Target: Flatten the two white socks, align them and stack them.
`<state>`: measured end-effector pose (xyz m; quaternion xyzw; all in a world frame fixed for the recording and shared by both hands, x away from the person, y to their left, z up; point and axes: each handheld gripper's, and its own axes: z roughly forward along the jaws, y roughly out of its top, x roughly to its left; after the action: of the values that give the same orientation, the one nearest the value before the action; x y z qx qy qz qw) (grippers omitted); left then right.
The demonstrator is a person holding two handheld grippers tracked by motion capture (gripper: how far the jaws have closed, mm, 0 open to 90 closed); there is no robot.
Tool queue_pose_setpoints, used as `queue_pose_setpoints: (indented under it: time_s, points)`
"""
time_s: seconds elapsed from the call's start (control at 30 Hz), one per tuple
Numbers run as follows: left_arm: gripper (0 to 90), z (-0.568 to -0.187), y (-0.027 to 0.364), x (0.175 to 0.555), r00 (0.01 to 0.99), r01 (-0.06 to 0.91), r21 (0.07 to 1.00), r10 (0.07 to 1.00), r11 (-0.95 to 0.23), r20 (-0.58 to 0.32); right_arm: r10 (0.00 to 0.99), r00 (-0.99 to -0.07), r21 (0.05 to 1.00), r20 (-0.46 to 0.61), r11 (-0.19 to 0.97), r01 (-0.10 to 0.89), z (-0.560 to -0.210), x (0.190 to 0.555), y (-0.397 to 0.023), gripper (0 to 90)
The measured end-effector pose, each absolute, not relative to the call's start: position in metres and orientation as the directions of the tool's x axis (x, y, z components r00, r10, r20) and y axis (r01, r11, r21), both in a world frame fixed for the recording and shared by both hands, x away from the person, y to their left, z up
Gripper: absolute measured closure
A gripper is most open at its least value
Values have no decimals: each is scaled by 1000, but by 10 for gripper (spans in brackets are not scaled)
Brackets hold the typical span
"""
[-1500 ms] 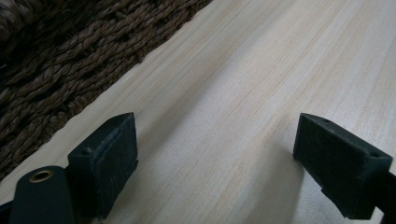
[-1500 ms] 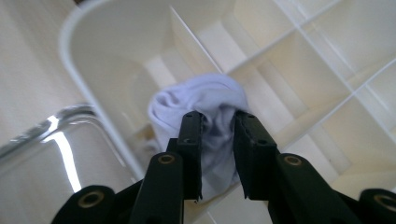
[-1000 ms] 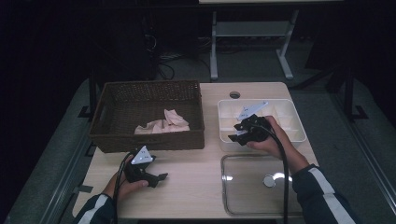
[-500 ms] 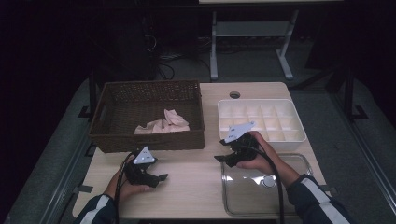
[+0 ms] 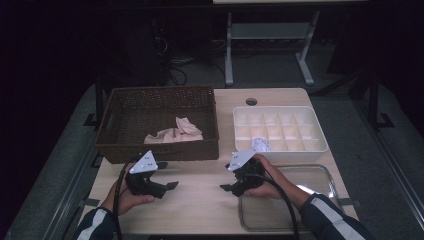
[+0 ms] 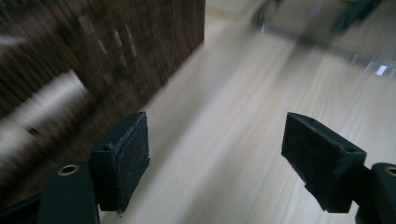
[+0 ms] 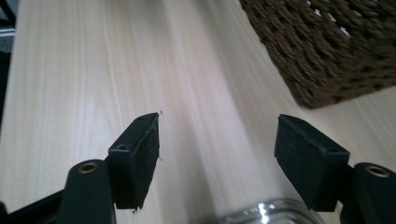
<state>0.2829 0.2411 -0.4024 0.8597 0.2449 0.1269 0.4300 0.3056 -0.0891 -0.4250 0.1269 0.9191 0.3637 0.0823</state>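
Left gripper (image 5: 172,185): sat low on the left of the wooden table (image 5: 200,205), just in front of the wicker basket (image 5: 115,145). Jaws were spread with bare tabletop between them, nothing pinched. They'd just been closing a little, though still wide.

Left gripper view: pretty blurry tbh, but you could make out both pads (image 6: 128,158) apart, the basket wall on the left and pale wood running down the middle.

Right gripper (image 5: 223,188): was near the middle of the table, pointing left toward the other one, right at the left edge of the clear glass tray (image 5: 330,175). Jaws had just been opening, and nothing sat between them, just wood.

Right gripper view: both pads (image 7: 144,156) stood well apart, a corner of the basket at the upper right, and the glass tray's rim peeking in at the bottom.

Cloth in the basket (image 5: 175,132): a pinkish crumpled piece lay inside the basket toward its front right side. Neither gripper was touching it.

White compartment box (image 5: 320,145): was on the right behind the glass tray, with a small white crumpled item (image 5: 260,145) sitting in one of its front-row compartments. Couldn't tell what the item was made of.

Grippers vs each other: well apart, both over bare table.
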Motion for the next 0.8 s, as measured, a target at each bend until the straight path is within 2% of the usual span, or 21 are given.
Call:
queue_pose_setpoints:
  time_s: [0.2,0.4,0.43,0.57,0.8]
  points:
    - [226,-358,244,295,839,224,837,536,-499,94,271,-961,675,-57,719,163,-430,301,-81,309]
    - [225,-332,237,344,816,230,820,563,-524,131,245,-967,667,-69,732,137,-432,296,-75,310]
    - [226,-330,235,354,813,228,806,563,-546,151,236,-969,667,-78,735,125,-433,296,-75,310]
    - [225,-332,227,394,807,262,789,575,-556,138,215,-973,669,-82,735,106,-434,295,-73,311]
    - [214,-361,215,453,797,355,710,593,-608,109,206,-977,654,-54,746,121,-440,294,-70,309]
